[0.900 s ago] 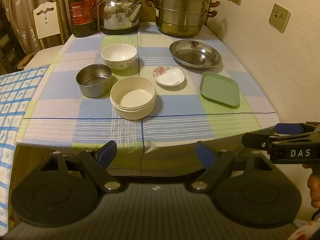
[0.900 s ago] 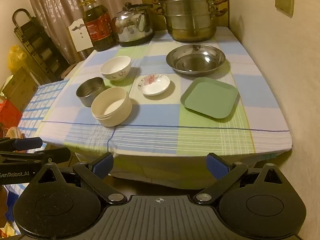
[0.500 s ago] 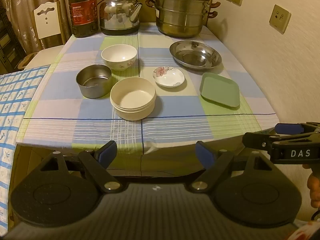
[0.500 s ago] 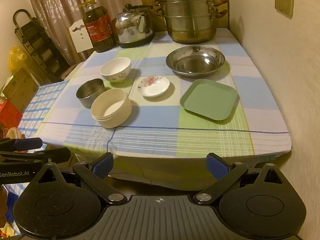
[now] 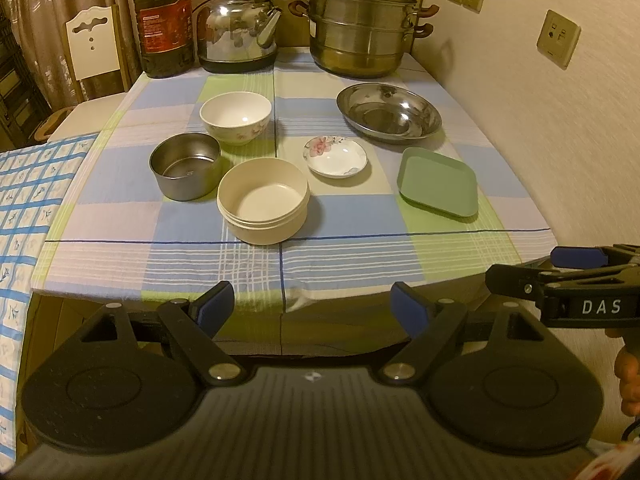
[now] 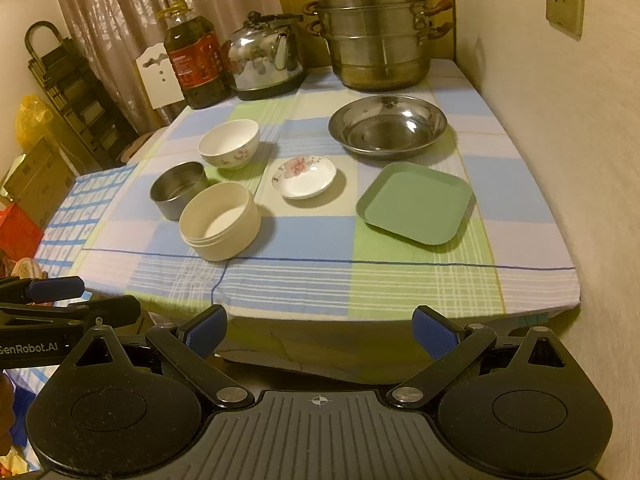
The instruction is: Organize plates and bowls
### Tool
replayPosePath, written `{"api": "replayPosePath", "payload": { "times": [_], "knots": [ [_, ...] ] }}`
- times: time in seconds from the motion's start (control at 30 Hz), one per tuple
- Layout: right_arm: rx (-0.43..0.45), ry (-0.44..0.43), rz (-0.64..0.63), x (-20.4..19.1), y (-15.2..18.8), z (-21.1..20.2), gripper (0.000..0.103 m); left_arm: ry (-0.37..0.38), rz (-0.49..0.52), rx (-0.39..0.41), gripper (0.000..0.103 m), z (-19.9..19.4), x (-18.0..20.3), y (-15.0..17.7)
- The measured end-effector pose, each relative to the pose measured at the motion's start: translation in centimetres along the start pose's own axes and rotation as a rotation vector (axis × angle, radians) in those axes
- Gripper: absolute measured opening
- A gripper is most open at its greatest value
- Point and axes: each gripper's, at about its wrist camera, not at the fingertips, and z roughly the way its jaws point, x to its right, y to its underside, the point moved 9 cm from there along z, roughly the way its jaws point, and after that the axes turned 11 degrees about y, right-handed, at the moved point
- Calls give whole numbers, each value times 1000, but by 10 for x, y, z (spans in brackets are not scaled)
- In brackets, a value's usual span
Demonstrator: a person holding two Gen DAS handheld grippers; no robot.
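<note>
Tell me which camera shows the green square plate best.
The right wrist view: the green square plate sits near the middle of the frame, with its whole inner face and raised rim visible. The left wrist view has it off to the right, seen at a flatter angle, so it looks narrower.

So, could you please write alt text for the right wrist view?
The open right gripper hovers before a checked-cloth table holding a green square plate, floral saucer, steel basin, cream bowl, steel cup and floral bowl. Steamer pot, kettle and oil bottle stand behind.
</note>
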Motion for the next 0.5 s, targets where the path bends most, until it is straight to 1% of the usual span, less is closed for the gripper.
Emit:
{"api": "replayPosePath", "payload": {
  "times": [0.5],
  "knots": [
    [4,0,0,1,-2,0,99,1,1,1,84,-2,2,-1]
  ]
}}
